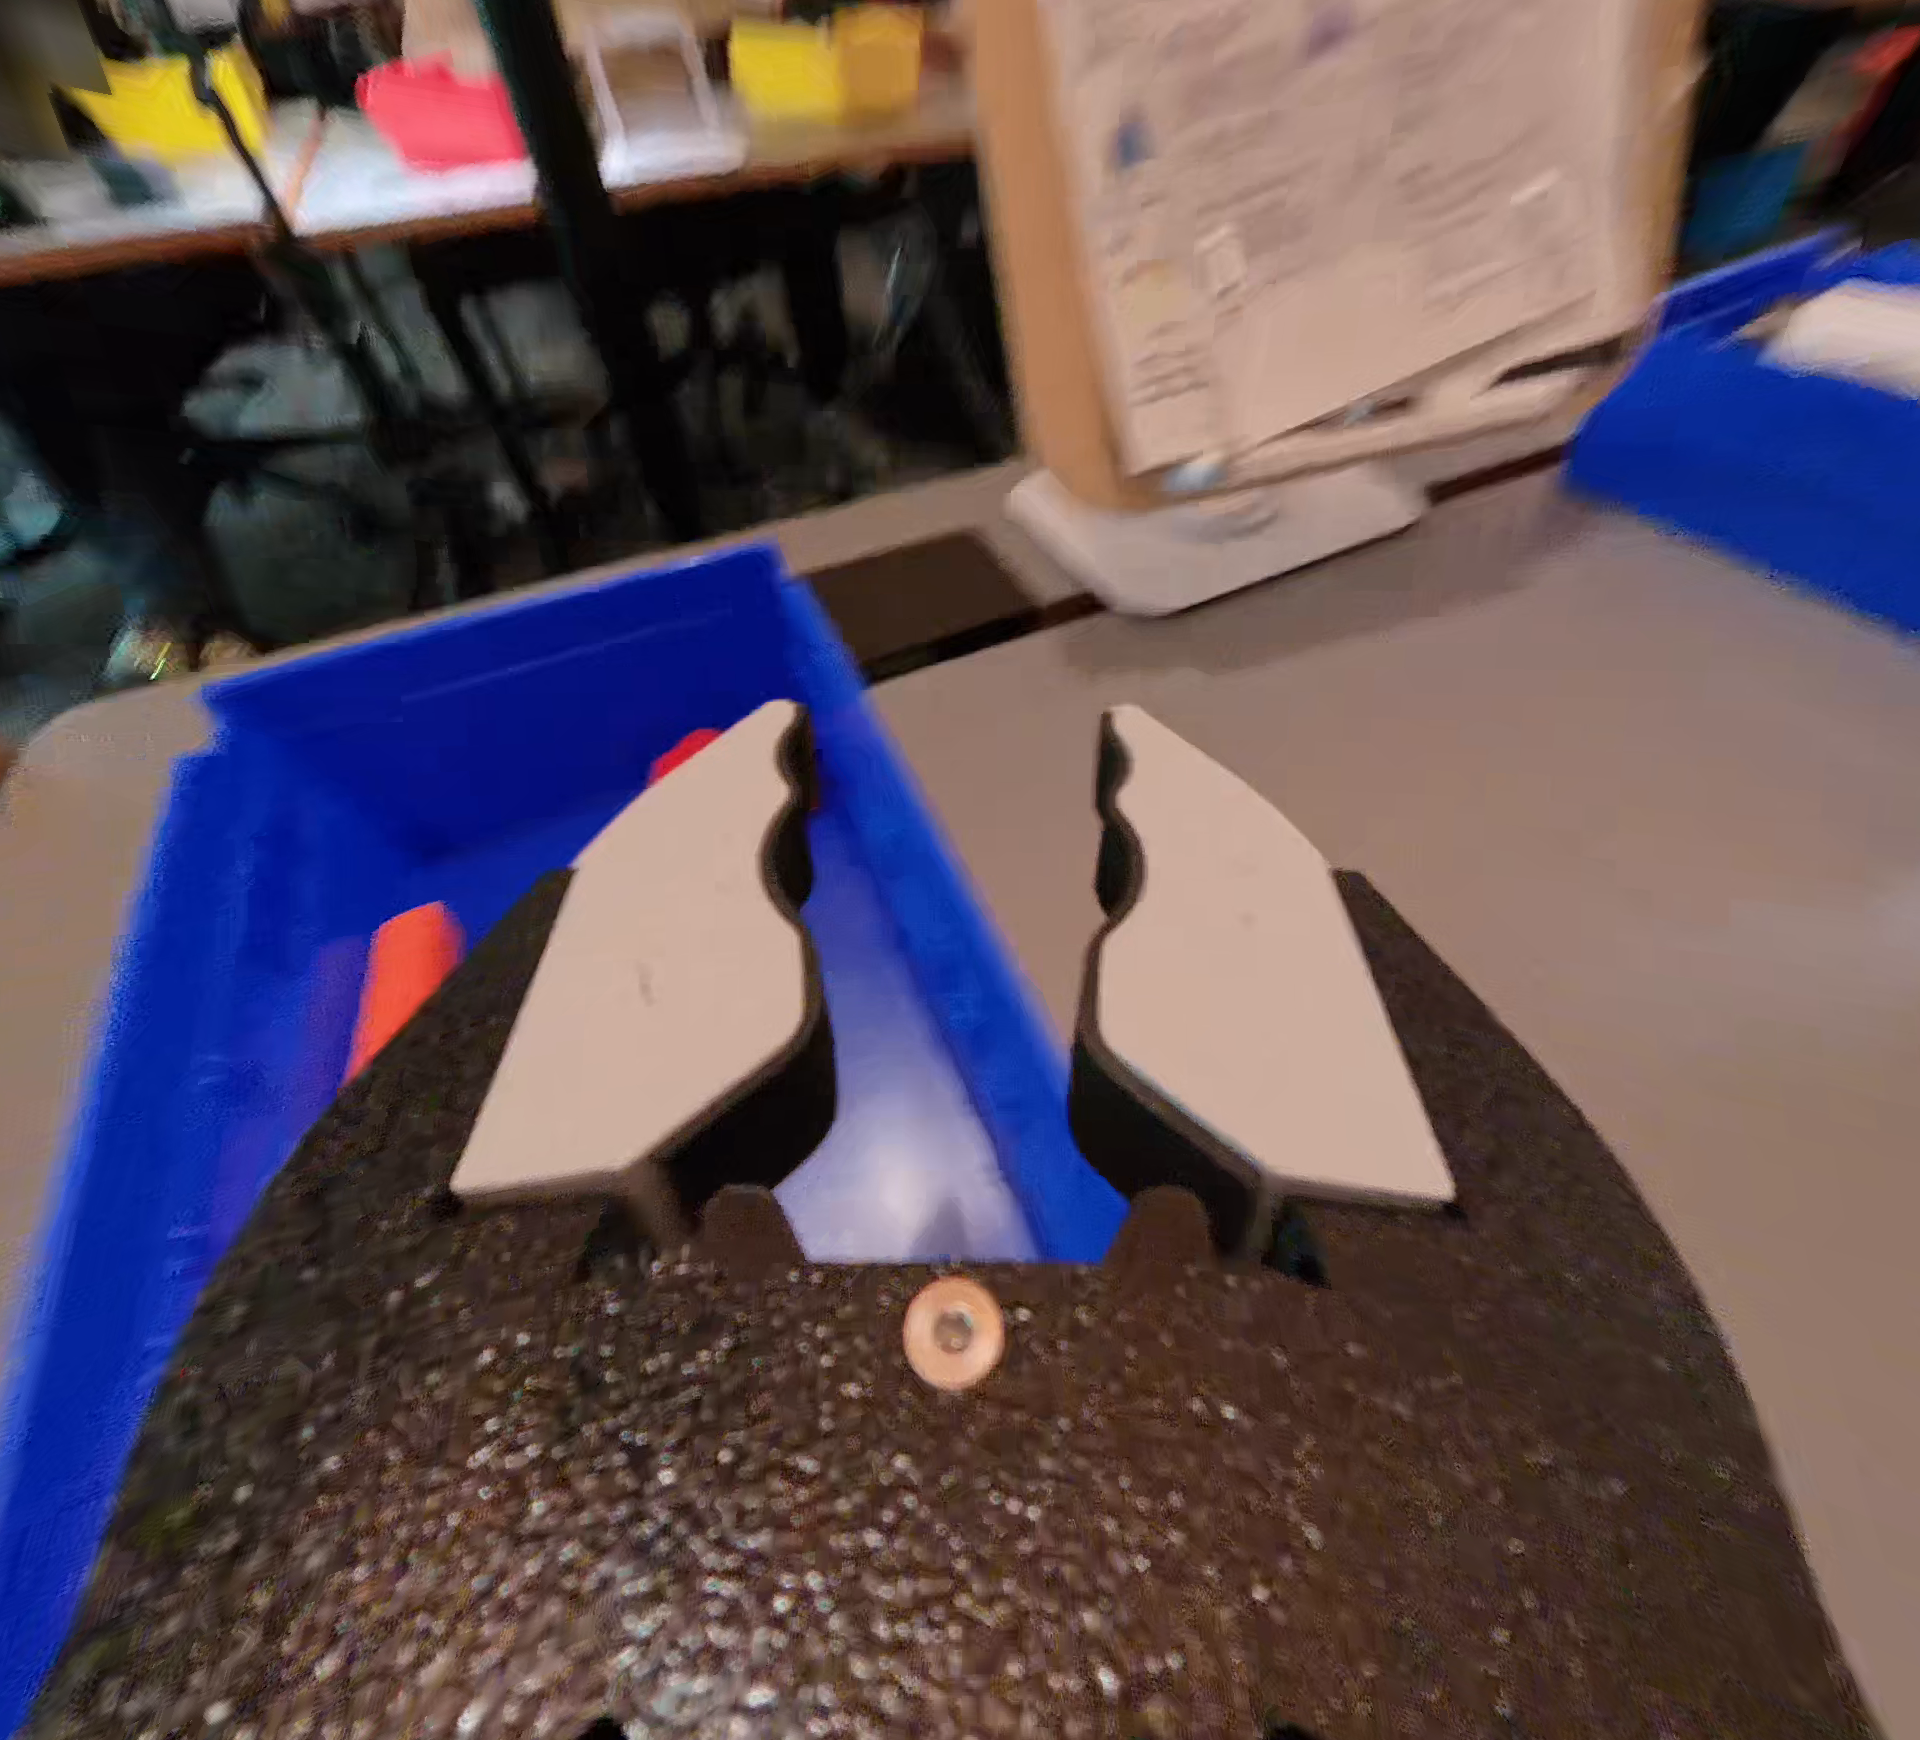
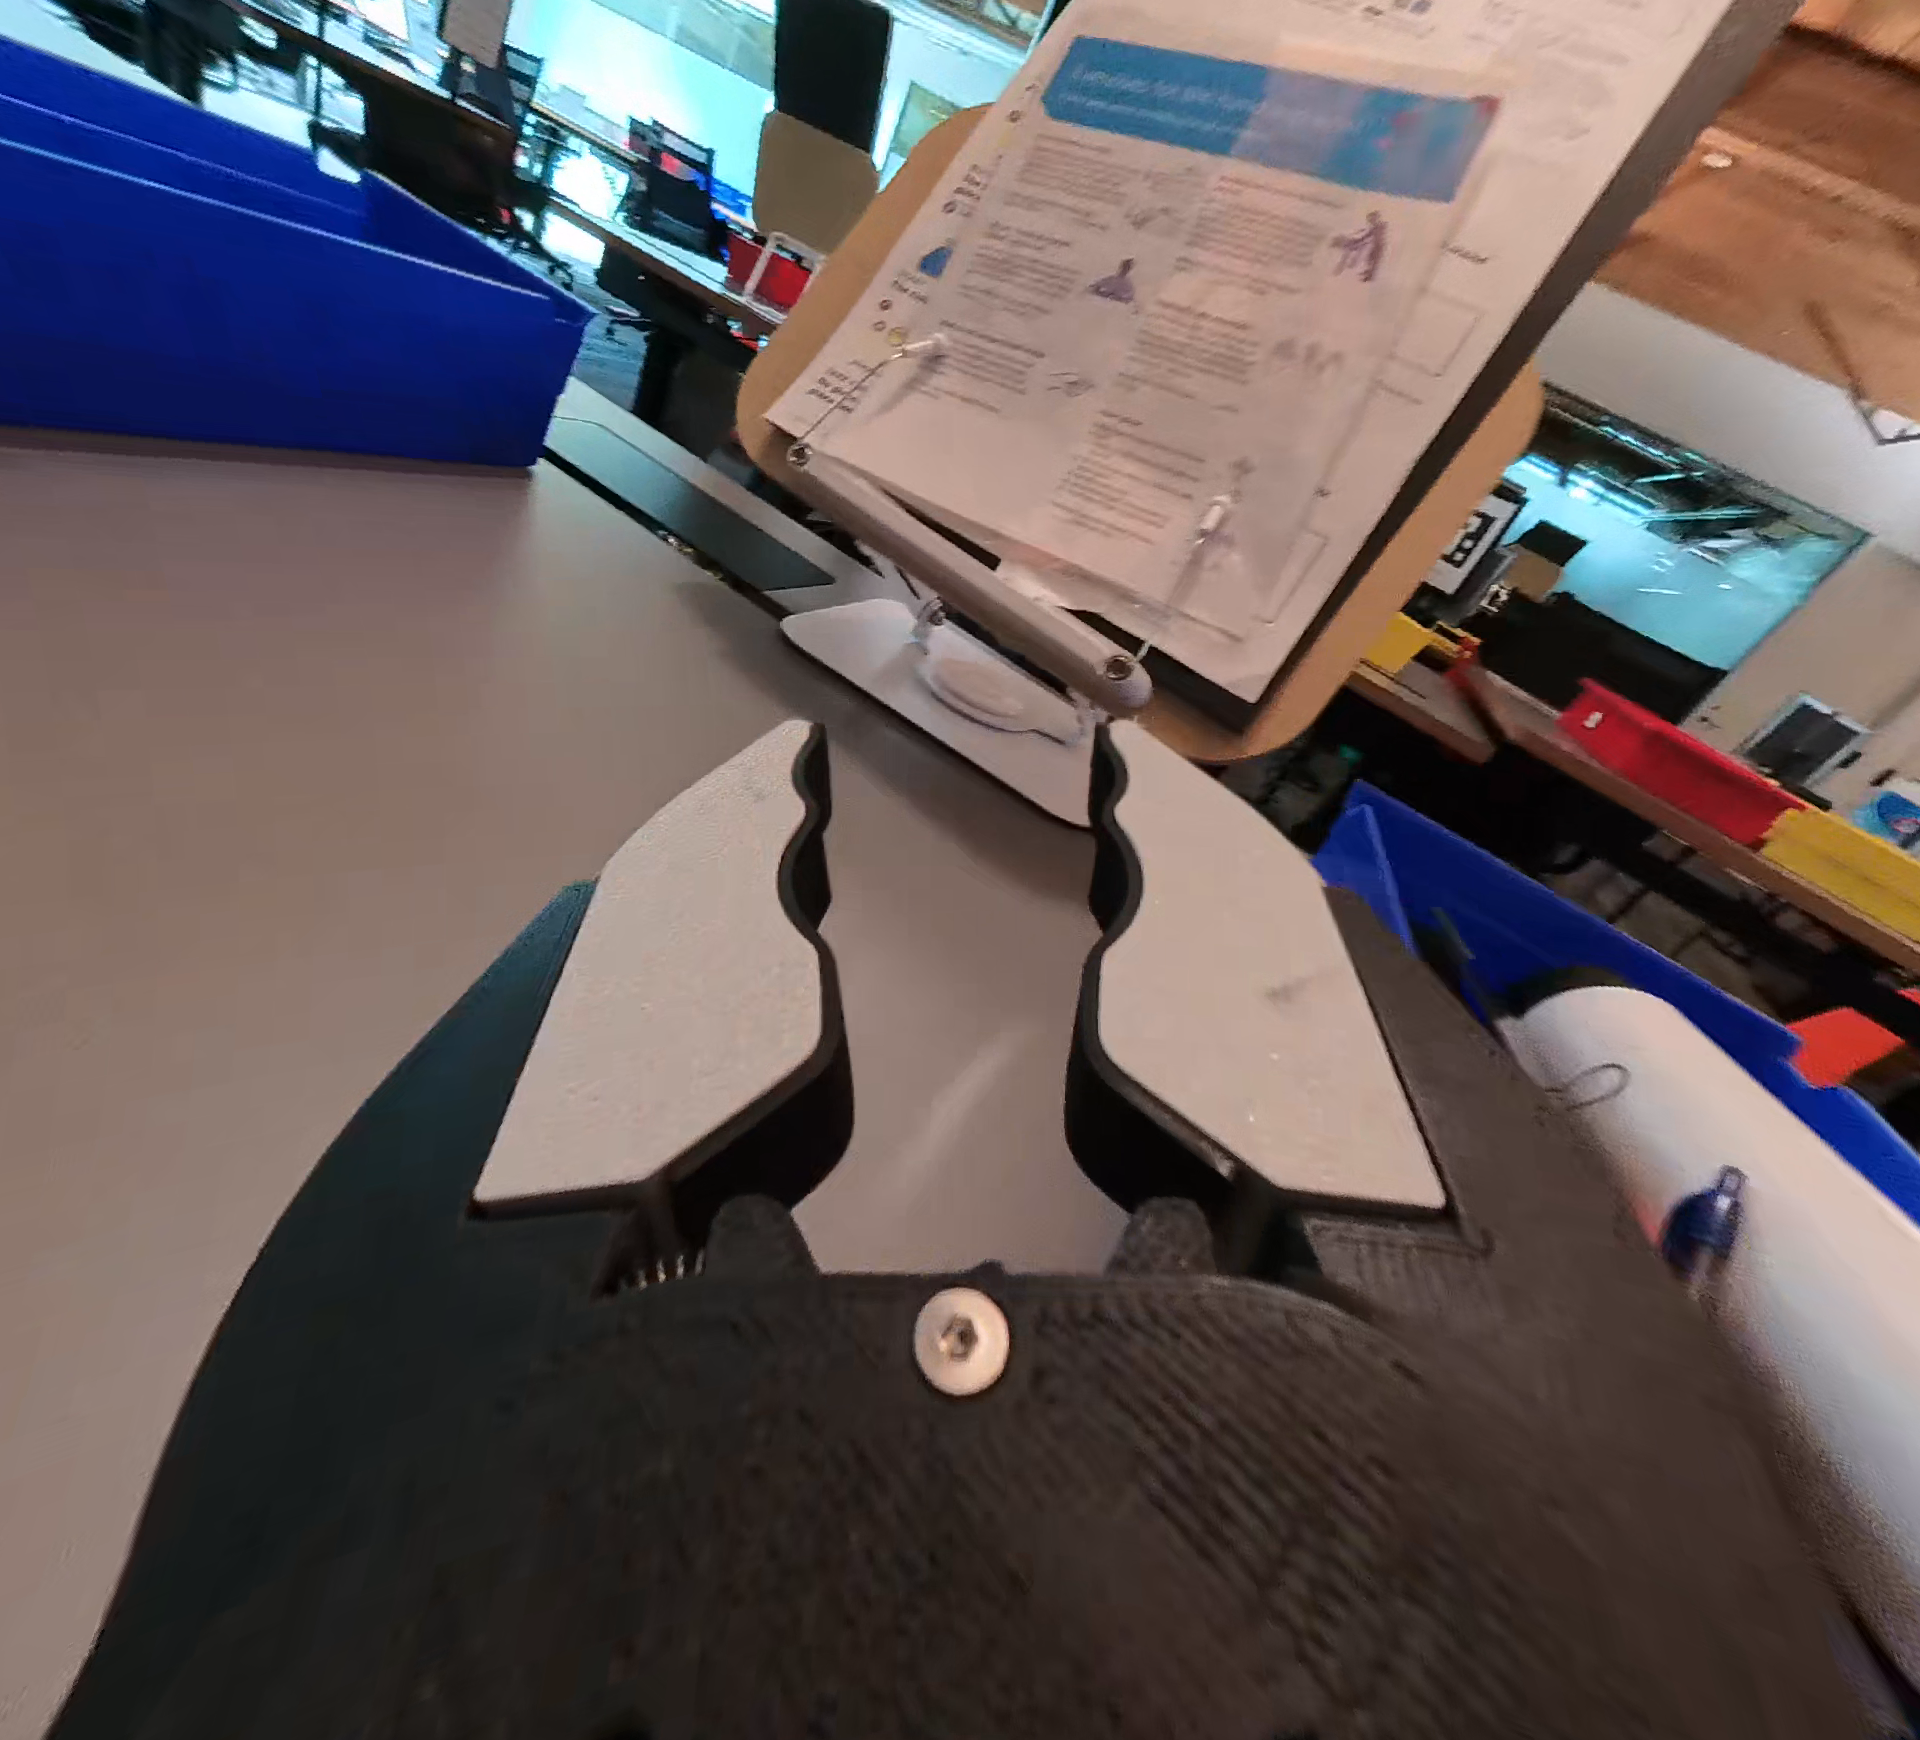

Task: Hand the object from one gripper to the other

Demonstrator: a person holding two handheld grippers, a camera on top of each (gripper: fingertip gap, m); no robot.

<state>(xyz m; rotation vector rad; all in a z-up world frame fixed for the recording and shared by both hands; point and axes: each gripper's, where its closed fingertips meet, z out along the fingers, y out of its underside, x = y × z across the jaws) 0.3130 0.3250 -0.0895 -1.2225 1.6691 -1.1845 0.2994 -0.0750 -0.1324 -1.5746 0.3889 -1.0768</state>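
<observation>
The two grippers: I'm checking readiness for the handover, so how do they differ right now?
The left gripper hangs over a blue bin holding orange pieces; the right gripper is over bare grey table. The left's body looks speckled, the right's matte black. Both have open, empty jaws.

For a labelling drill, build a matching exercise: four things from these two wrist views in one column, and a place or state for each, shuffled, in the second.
Things
1. left claw
2. orange cylinder
3. white paper sheets
4. right claw

Places or states
A. clipped on a tilted brown board stand
B. open, above the bare grey tabletop
C. lying inside the blue plastic bin
D. open, over the bin's right wall

Pairs: 1-D, 2-C, 3-A, 4-B
</observation>
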